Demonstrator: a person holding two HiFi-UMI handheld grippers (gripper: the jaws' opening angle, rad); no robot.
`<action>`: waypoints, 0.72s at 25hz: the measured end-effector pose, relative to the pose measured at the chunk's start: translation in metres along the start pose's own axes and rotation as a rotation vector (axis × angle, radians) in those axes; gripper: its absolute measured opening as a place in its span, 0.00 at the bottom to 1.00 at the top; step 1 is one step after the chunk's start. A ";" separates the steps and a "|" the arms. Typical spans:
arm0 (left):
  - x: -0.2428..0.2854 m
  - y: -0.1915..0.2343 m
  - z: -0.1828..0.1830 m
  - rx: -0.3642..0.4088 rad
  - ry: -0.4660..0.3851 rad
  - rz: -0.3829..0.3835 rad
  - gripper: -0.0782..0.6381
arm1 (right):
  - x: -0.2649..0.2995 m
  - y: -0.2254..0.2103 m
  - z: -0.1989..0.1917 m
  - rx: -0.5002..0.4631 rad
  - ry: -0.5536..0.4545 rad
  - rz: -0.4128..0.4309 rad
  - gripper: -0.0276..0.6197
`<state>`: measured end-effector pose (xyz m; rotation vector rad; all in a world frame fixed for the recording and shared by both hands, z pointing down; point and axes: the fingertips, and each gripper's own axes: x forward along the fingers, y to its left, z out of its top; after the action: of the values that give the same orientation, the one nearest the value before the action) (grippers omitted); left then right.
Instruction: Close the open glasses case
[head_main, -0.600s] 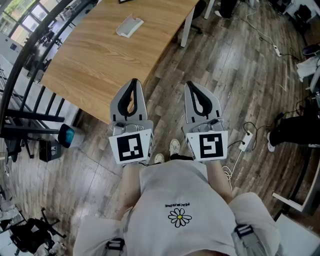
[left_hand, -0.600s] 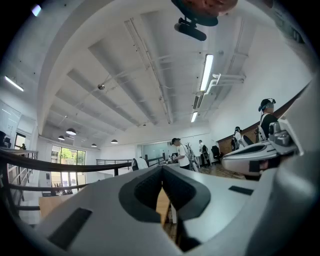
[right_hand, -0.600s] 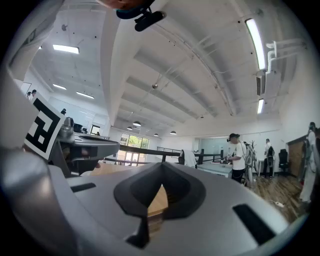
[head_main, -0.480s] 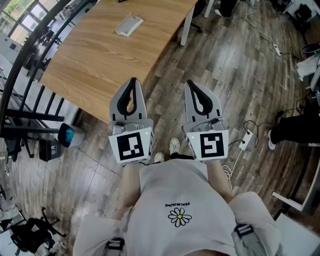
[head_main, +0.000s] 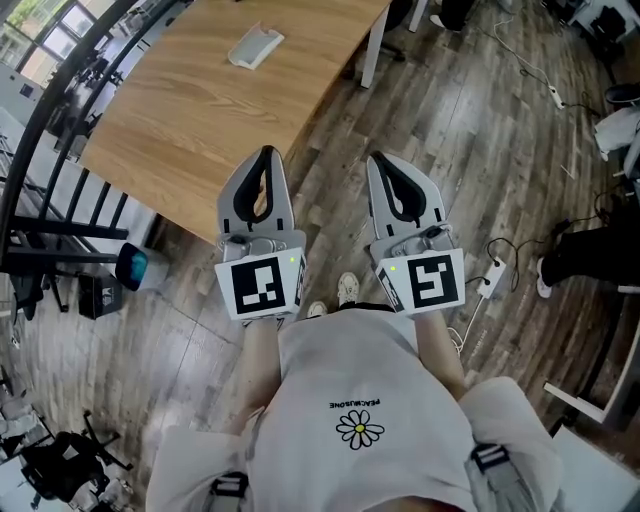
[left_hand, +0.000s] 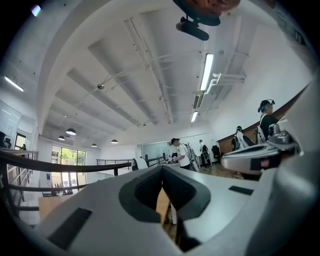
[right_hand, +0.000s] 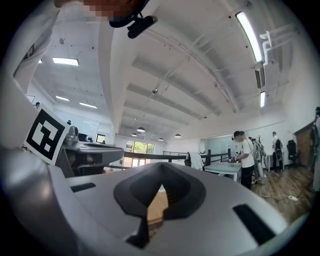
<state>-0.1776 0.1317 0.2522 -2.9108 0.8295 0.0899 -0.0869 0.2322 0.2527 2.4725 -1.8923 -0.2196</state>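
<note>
Task not yet begun. The glasses case (head_main: 255, 47) is lying near the far edge of the counter (head_main: 200, 120), apparently open, though it is small in the head view. The left gripper (head_main: 264, 158) is hovering over the counter's near corner. The right gripper (head_main: 382, 163) is hovering over the floor just off the right edge. Both are standing well apart from the case, their fingers pressing together on nothing. Approach, contact and lid closure are all awaiting. The case is showing as a pale grey, flat, rounded shell. The counter is presenting light wood grain, and the fingers grey plastic with black ribbed pads.
</note>
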 end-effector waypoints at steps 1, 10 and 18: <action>0.001 -0.002 0.002 0.008 -0.006 -0.002 0.13 | 0.000 -0.001 0.001 0.015 -0.009 0.012 0.05; 0.004 -0.001 0.009 -0.039 -0.054 0.064 0.13 | 0.002 -0.009 -0.014 0.033 0.021 0.101 0.05; 0.023 -0.016 0.014 -0.052 -0.097 0.056 0.13 | 0.003 -0.024 -0.010 0.002 -0.017 0.117 0.05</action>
<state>-0.1497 0.1353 0.2377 -2.9042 0.9053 0.2598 -0.0614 0.2350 0.2595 2.3578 -2.0364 -0.2369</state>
